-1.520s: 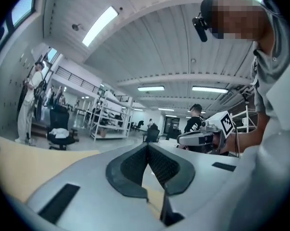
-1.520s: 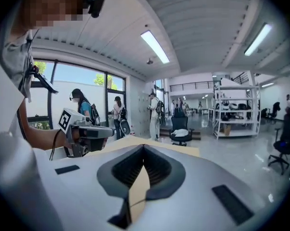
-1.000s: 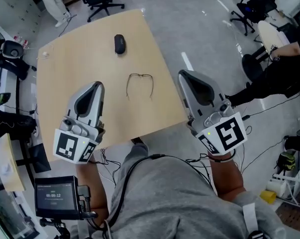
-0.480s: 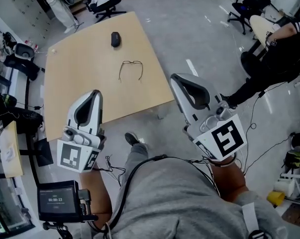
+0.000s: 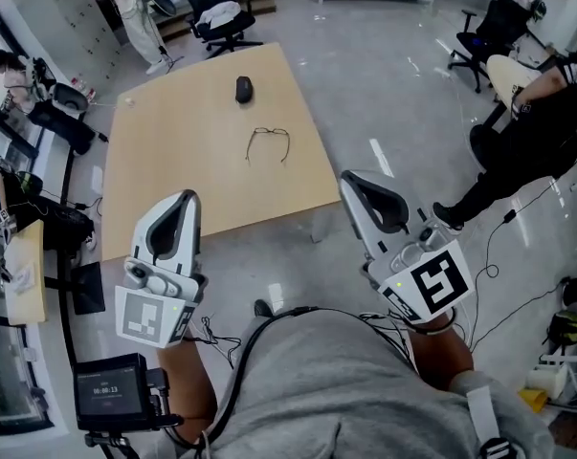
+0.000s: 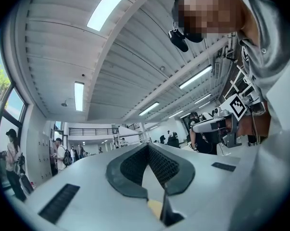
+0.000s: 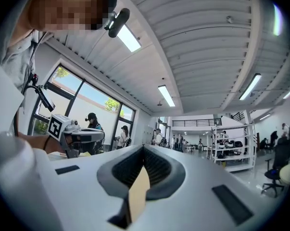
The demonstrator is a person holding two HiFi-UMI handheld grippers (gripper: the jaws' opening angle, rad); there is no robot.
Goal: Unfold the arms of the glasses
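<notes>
Wooden table (image 5: 164, 170) | glasses (image 5: 269, 132): front crosswise, arms toward person | left tool (image 5: 184, 199), right tool (image 5: 351, 180): jaws together

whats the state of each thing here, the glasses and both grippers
glasses: arms unfolded, lying flat on the table, nothing touching them
left gripper: shut, empty, far from the glasses
right gripper: shut, empty, far from the glasses

Wooden table (image 5: 173, 170): glasses (image 5: 268, 143) lying open, black mouse (image 5: 243, 89) near far edge.
</notes>
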